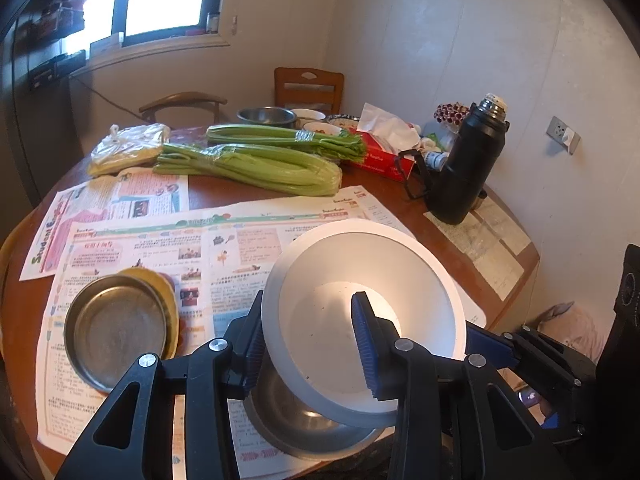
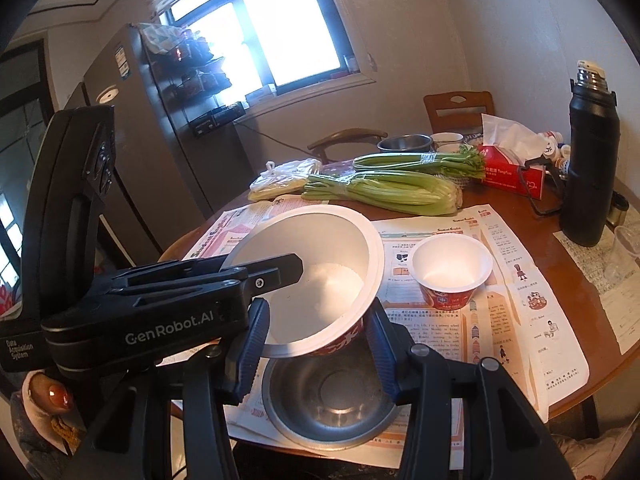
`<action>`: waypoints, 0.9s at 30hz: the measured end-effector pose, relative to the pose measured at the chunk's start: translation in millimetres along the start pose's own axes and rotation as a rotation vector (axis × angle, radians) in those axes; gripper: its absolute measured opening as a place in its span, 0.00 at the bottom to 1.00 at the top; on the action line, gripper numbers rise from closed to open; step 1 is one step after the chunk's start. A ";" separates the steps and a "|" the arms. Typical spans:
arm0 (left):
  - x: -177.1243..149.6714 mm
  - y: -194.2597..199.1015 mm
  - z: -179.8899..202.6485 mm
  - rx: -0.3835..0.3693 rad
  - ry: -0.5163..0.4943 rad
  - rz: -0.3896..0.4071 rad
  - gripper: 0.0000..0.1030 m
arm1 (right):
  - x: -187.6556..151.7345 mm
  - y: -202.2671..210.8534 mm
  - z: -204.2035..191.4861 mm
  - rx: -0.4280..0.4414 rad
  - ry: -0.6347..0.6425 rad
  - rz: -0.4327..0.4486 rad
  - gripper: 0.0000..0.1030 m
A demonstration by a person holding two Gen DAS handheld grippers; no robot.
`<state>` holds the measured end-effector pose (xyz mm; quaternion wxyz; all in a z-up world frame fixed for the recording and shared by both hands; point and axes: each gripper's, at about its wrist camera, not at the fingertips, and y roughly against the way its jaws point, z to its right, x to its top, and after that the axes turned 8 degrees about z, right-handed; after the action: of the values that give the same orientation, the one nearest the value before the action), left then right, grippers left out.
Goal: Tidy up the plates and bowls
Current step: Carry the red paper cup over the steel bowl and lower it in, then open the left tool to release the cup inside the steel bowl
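A large white paper bowl with a red outside hangs tilted over the table, held from both sides. My left gripper is shut on its near rim, one finger inside and one outside. My right gripper is shut on the bowl's red lower wall, and its blue fingertip shows at the bowl's right. Directly beneath sits a steel bowl on newspaper. A steel plate rests on a yellow plate to the left. A small red-and-white paper bowl stands to the right.
Newspapers cover the round wooden table. Celery bundles, a bagged item, a red tissue box, a black thermos and more bowls stand at the back. Two chairs and a fridge stand beyond.
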<state>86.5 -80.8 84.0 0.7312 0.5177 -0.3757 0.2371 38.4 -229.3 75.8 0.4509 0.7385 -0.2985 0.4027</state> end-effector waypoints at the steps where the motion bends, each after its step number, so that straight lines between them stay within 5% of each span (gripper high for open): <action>1: -1.6 0.7 -0.3 0.001 0.002 -0.003 0.40 | -1.7 1.4 -0.9 0.005 0.004 -0.003 0.48; 27: -46.4 -37.5 -6.6 0.045 0.055 -0.146 0.40 | -47.0 -14.4 11.4 0.037 0.014 -0.129 0.48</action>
<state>88.0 -85.9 24.2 0.7446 0.5533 -0.3115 0.2059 30.3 -230.0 25.9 0.4643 0.7617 -0.2395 0.3833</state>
